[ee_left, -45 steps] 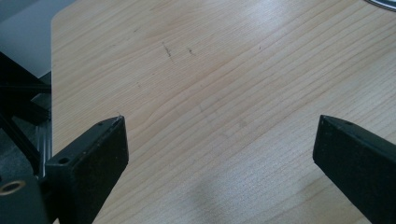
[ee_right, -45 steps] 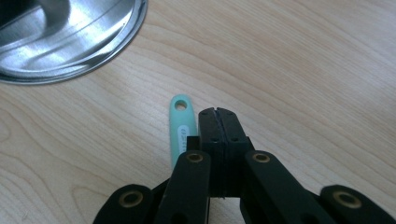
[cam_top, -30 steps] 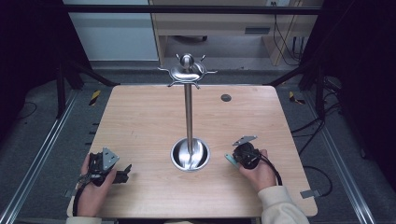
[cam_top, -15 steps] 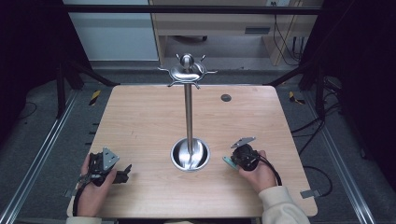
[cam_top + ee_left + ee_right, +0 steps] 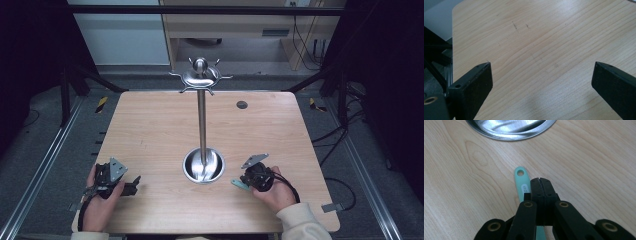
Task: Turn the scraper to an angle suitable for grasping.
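Observation:
My right gripper (image 5: 540, 180) is shut, its two black jaws pressed together with nothing between the tips. A mint-green handle with a hole at its end (image 5: 520, 182) lies on the wood just left of the jaws and runs back beneath them. In the high view its tip (image 5: 235, 184) pokes out left of the right gripper (image 5: 245, 180), near the table's front right. My left gripper (image 5: 541, 72) is open over bare wood. In the high view the left gripper (image 5: 134, 183) rests at the front left.
A tall metal stand (image 5: 201, 120) with hooks at its top (image 5: 200, 76) rises from a round steel base dish (image 5: 189, 170) at the table's middle. The dish rim (image 5: 509, 136) lies just ahead of my right jaws. A small dark disc (image 5: 242, 105) sits at the back right.
My right hand has drifted slightly toward the near edge of the table. The left hand has kept still.

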`<control>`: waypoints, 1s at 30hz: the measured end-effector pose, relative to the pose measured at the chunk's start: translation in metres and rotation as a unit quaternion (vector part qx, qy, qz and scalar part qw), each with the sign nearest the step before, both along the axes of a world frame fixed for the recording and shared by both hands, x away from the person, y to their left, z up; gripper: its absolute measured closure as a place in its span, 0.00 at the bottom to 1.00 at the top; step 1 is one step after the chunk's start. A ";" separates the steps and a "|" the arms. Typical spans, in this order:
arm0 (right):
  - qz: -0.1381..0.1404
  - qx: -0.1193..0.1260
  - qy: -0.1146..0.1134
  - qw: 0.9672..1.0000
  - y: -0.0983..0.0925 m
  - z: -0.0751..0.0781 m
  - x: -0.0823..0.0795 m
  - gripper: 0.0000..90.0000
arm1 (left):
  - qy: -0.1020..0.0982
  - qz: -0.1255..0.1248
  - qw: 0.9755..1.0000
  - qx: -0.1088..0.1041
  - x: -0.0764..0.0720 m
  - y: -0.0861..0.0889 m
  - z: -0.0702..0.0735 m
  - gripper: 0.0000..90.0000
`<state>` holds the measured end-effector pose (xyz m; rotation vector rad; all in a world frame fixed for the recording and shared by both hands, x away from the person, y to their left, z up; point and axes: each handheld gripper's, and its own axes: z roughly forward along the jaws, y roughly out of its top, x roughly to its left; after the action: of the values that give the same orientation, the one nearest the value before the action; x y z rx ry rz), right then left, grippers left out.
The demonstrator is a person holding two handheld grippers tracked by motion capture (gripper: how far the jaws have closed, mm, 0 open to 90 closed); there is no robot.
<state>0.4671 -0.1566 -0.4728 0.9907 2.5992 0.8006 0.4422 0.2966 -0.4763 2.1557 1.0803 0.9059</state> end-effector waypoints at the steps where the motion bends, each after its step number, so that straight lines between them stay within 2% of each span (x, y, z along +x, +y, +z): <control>1: 0.000 0.000 0.000 1.000 0.000 0.000 0.000 1.00 | 0.000 0.000 1.000 0.000 0.000 0.000 0.000 0.03; 4: -0.002 0.008 0.001 1.000 0.000 0.002 -0.002 1.00 | -0.001 0.002 1.000 -0.004 0.000 0.001 0.000 0.03; 6: 0.006 0.015 -0.001 1.000 0.002 0.006 -0.004 1.00 | -0.002 0.003 1.000 -0.006 -0.002 0.002 0.001 0.03; 9: 0.008 0.008 -0.001 1.000 0.003 0.009 -0.005 1.00 | -0.003 0.003 1.000 -0.005 -0.002 0.003 0.000 0.03; 10: 0.015 -0.008 0.001 1.000 0.003 0.014 -0.005 1.00 | -0.001 0.005 1.000 -0.006 -0.002 0.003 0.000 0.03; 14: 0.024 -0.019 0.009 0.999 0.000 0.024 -0.005 1.00 | -0.002 0.010 1.000 -0.010 -0.006 0.004 0.000 0.03; 19: 0.050 -0.071 0.021 0.996 0.004 0.036 -0.005 0.98 | -0.009 0.007 1.000 -0.012 -0.008 0.004 0.003 0.03; 20: 0.050 -0.071 0.021 0.996 0.004 0.036 -0.005 0.98 | -0.009 0.007 1.000 -0.012 -0.008 0.004 0.003 0.03; 21: 0.058 -0.088 0.030 0.994 0.006 0.040 -0.004 0.96 | -0.011 0.008 1.000 -0.015 -0.007 0.004 0.004 0.03; 25: 0.072 -0.095 0.045 0.992 0.008 0.044 0.003 0.93 | -0.008 0.009 1.000 -0.013 -0.004 0.005 0.002 0.03; 30: 0.075 -0.103 0.061 0.990 0.010 0.041 0.006 0.90 | -0.007 0.008 1.000 -0.012 -0.005 0.004 0.002 0.03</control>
<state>0.4732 -0.1467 -0.4317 0.8159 2.8184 0.5036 0.4374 0.3010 -0.4744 2.1206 1.0991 0.9088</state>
